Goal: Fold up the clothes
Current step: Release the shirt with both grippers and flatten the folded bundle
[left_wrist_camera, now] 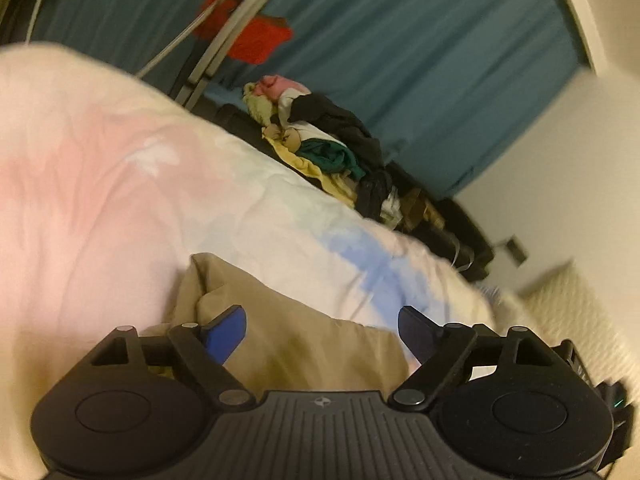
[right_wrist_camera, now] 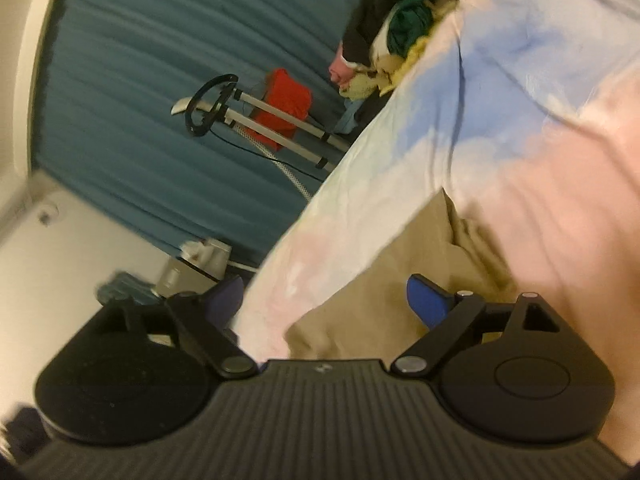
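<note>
- left wrist view: your left gripper (left_wrist_camera: 322, 330) has its jaws spread wide, and its blue pads (left_wrist_camera: 226, 334) press on nothing.
- the tan garment (left_wrist_camera: 304, 336) lies between and just below the spread fingers, on the pastel bedspread (left_wrist_camera: 120, 200); whether a pad brushes it you cannot tell.
- far ahead of the tongs, a pile of mixed clothes (left_wrist_camera: 332, 148) sits at the bed's far edge, before the teal curtain (left_wrist_camera: 400, 40).
- a garment steamer stand (left_wrist_camera: 236, 16) with a red cloth (left_wrist_camera: 256, 36) rises ahead and to the left.
- right wrist view: your right gripper (right_wrist_camera: 326, 300) is likewise spread, gripping nothing.
- the tan garment (right_wrist_camera: 384, 280) lies between its fingers on the bedspread (right_wrist_camera: 520, 160), its near edge just before the tongs.
- the clothes pile (right_wrist_camera: 404, 20) is far ahead to the right; the steamer stand (right_wrist_camera: 256, 116) is ahead and left, against the curtain (right_wrist_camera: 140, 80).
</note>
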Demonstrator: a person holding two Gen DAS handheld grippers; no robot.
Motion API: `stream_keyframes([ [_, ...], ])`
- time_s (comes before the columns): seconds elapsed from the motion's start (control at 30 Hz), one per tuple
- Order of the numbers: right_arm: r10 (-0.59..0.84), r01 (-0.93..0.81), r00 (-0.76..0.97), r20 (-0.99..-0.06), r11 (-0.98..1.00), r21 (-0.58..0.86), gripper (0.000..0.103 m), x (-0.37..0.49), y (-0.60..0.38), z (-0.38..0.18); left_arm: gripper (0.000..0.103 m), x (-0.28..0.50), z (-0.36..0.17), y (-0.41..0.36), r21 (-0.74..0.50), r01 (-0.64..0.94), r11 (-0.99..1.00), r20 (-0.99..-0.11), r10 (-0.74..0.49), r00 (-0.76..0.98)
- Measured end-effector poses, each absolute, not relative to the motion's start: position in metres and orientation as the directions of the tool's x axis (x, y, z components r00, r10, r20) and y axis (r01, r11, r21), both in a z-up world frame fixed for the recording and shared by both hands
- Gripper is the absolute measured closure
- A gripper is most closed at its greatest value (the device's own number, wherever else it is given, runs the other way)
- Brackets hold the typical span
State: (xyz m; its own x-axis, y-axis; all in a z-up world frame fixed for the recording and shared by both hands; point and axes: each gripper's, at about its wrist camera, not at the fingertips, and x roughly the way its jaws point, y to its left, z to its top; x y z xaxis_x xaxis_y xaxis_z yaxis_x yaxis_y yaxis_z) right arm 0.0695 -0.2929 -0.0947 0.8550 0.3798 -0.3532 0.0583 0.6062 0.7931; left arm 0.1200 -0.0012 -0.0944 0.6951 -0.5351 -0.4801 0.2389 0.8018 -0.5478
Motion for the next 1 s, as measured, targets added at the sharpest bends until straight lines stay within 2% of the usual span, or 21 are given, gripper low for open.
stream_keyframes([
  [0.1, 0.312, 0.057, 0.840, -0.443, 0.762, 0.645, 0.039, 0.068, -0.277, -0.095, 0.017, 0.120, -0.101, -0.017, -0.405, 0.261, 0.876, -0.531, -0.458, 0.713],
  [0.2, 0.264, 0.057, 0.823, -0.503, 0.842, 0.536, 0.060, 0.091, -0.265, -0.107, 0.018, 0.133, -0.117, -0.030, -0.308, 0.251, 0.918, -0.581, -0.390, 0.714],
  [0.37, 0.202, 0.068, 0.807, -0.555, 0.902, 0.427, 0.061, 0.135, -0.252, -0.128, 0.018, 0.153, -0.144, -0.051, -0.186, 0.245, 0.951, -0.646, -0.306, 0.699],
  [0.5, 0.205, 0.061, 0.802, -0.561, 0.906, 0.418, 0.063, 0.135, -0.255, -0.132, 0.018, 0.150, -0.153, -0.059, -0.115, 0.260, 0.959, -0.633, -0.273, 0.725],
  [0.77, 0.160, 0.022, 0.848, -0.505, 0.942, 0.336, 0.060, 0.089, -0.247, -0.088, 0.019, 0.110, -0.124, -0.049, -0.144, 0.269, 0.952, -0.603, -0.300, 0.739],
  [0.9, 0.167, -0.003, 0.846, -0.506, 0.951, 0.309, 0.061, 0.055, -0.240, -0.077, 0.019, 0.080, -0.110, -0.045, -0.165, 0.288, 0.943, -0.594, -0.329, 0.735],
  [1.0, 0.135, 0.003, 0.834, -0.535, 0.968, 0.250, 0.074, 0.037, -0.230, -0.080, 0.019, 0.060, -0.109, -0.050, -0.132, 0.306, 0.943, -0.626, -0.319, 0.711],
])
